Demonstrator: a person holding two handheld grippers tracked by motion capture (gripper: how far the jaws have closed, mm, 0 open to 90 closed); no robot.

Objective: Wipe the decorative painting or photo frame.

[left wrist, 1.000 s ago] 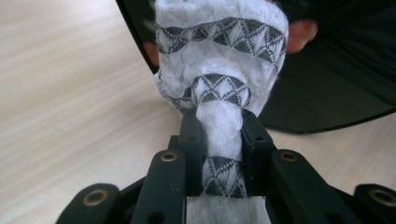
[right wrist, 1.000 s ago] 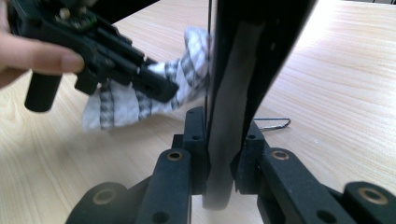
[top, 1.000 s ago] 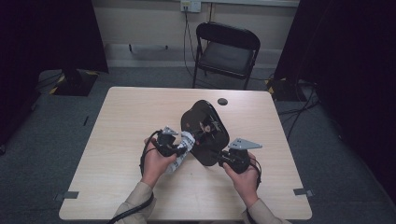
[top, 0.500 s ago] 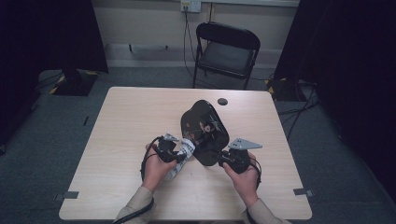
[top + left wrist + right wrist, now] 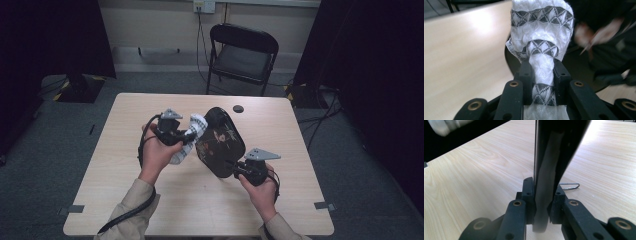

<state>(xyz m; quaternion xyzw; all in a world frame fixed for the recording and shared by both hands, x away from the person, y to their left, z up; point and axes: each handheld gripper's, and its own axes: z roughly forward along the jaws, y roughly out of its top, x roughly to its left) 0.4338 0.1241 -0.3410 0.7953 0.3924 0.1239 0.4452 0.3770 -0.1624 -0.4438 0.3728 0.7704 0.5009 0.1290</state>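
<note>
Both claws stay clenched: the right claw (image 5: 239, 168) pins the black tray (image 5: 220, 142) on edge while the left claw (image 5: 186, 136), now lifted higher, wipes with its patterned cloth (image 5: 192, 131).

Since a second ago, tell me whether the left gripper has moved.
Yes. The left gripper, shut on the cloth, has moved up the picture, toward the table's far edge.
</note>
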